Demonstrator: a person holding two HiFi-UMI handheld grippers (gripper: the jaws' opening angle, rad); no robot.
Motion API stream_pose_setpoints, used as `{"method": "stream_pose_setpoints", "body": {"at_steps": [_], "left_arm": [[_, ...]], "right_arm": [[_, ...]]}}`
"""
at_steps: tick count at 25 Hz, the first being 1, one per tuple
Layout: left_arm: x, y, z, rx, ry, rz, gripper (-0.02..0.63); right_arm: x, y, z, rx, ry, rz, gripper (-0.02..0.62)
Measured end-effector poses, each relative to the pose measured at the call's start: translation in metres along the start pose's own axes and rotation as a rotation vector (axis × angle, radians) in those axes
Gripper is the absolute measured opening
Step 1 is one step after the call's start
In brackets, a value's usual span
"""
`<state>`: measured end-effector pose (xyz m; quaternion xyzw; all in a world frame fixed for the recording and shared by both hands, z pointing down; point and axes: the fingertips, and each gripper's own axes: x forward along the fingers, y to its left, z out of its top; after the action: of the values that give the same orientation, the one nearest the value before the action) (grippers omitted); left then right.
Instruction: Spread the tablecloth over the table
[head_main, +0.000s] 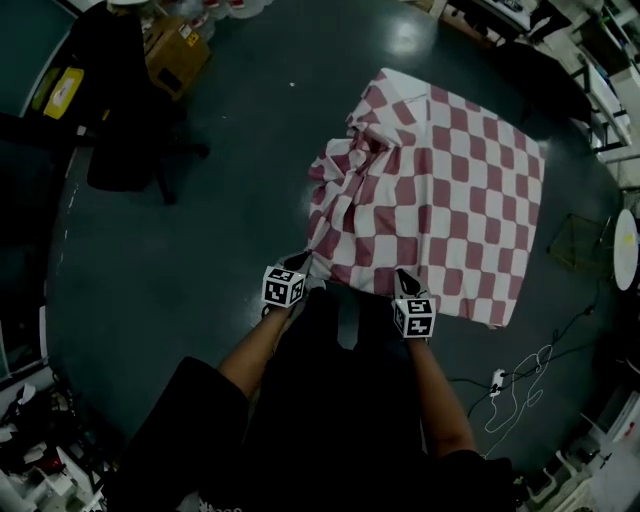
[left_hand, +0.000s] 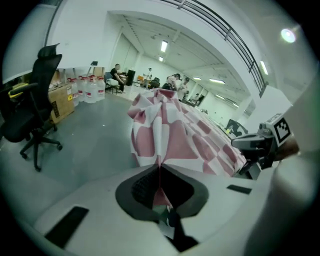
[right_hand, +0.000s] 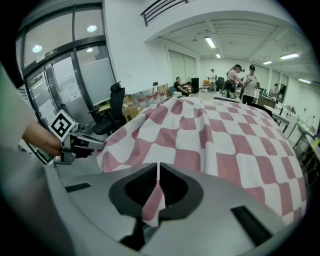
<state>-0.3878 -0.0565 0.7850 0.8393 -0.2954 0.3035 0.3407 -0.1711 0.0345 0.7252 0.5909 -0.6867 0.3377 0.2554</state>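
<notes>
A red-and-white checked tablecloth (head_main: 440, 190) lies over the table, flat on the right and bunched in folds along its left side (head_main: 345, 160). My left gripper (head_main: 300, 262) is at the cloth's near left corner, shut on a pinch of the fabric (left_hand: 159, 167). My right gripper (head_main: 403, 275) is shut on the near edge further right, with a strip of cloth (right_hand: 158, 167) hanging between its pads. In the left gripper view the tablecloth (left_hand: 165, 125) rises in a crumpled ridge. In the right gripper view the tablecloth (right_hand: 225, 140) stretches away smoothly. The table beneath is hidden.
A black office chair (head_main: 130, 150) and a cardboard box (head_main: 175, 50) stand on the dark floor to the left. White cables (head_main: 520, 390) lie on the floor at the right, near a round white table (head_main: 627, 245). Water jugs (left_hand: 87, 87) and people are far off.
</notes>
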Motion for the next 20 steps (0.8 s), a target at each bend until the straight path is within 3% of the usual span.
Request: {"method": "stream_pose_setpoints", "body": {"at_steps": [3, 7, 10, 13, 15, 18, 20], "left_arm": [[-0.024, 0.023, -0.006, -0.054, -0.019, 0.047, 0.025], [-0.038, 0.046, -0.028, -0.163, 0.028, 0.114, 0.025], [-0.033, 0.047, -0.041, -0.247, 0.072, 0.107, 0.026], [-0.028, 0.041, -0.031, -0.141, 0.101, 0.094, 0.049], [-0.028, 0.034, -0.006, -0.053, 0.047, 0.109, 0.114], [-0.023, 0.013, 0.047, 0.068, -0.064, 0.132, 0.12], [-0.006, -0.008, 0.08, 0.129, -0.085, 0.104, 0.12]], "right_arm": [[0.0, -0.015, 0.003, -0.01, 0.001, -0.04, 0.02], [0.003, -0.051, 0.006, 0.009, 0.003, -0.118, 0.02], [0.003, -0.079, 0.002, 0.036, 0.023, -0.161, 0.02], [0.001, -0.104, 0.005, 0.059, 0.02, -0.197, 0.02], [0.002, -0.126, 0.006, 0.077, 0.018, -0.222, 0.02], [0.013, -0.158, -0.001, 0.097, 0.048, -0.214, 0.021], [0.024, -0.173, -0.008, 0.094, 0.078, -0.194, 0.026]]}}
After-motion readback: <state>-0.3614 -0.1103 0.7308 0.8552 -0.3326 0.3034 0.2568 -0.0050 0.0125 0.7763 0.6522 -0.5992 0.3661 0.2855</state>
